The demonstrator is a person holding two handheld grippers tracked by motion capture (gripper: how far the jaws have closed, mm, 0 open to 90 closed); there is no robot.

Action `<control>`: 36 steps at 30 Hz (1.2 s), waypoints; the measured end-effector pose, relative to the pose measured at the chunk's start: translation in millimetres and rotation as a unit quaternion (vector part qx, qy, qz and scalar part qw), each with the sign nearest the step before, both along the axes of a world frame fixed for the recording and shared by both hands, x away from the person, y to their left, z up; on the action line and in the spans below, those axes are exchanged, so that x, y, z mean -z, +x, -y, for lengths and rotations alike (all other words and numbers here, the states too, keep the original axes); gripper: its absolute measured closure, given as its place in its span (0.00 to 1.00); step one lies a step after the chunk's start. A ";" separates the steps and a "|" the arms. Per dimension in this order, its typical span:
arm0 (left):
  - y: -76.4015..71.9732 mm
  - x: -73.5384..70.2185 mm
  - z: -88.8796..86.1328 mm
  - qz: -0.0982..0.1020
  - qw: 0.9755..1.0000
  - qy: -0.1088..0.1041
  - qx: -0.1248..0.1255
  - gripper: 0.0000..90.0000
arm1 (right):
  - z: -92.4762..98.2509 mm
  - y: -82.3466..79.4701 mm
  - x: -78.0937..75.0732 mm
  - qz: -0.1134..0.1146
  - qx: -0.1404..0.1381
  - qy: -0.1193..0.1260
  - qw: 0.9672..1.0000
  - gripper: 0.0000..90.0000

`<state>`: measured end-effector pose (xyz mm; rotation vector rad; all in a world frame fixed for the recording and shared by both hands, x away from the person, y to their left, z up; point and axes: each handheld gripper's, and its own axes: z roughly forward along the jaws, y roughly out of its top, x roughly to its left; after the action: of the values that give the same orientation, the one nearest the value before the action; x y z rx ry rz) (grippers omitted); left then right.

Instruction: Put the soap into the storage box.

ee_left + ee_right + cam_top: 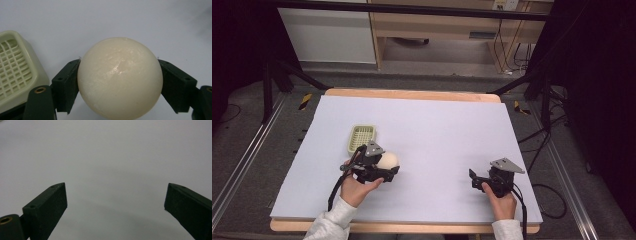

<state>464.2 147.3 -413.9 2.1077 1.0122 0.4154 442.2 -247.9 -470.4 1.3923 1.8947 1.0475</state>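
Note:
A cream-coloured ball [120,77] sits between the two black jaws of my left gripper [119,86], and both pads press on its sides. In the high view the same ball [388,160] shows at the front of the left gripper [384,167], just right of a pale green slotted basket [361,138]. That basket [15,72] lies close at the left in the left gripper view. My right gripper [474,180] rests near the table's front right, jaws wide apart [116,202] with only the white sheet between them.
A white sheet [437,125] covers a wooden tabletop [412,94]. Metal stand legs and cables run along the floor on both sides. A wooden cabinet stands beyond the far edge.

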 end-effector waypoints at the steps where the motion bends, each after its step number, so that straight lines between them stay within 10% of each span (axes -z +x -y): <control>1: 1.0 -1.0 -2.4 0.000 1.000 0.002 -0.001 0.26 | 0.0 -0.1 -0.1 0.000 0.000 0.000 1.000 0.05; 36: 30.0 -16.7 -44.5 0.000 0.998 0.000 -0.058 0.26 | 0.3 1.1 0.0 -0.001 0.001 0.001 1.000 0.05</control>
<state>494.2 191.8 -397.2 2.0546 1.1377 0.4727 443.3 -248.1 -470.4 1.3965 1.8932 1.0481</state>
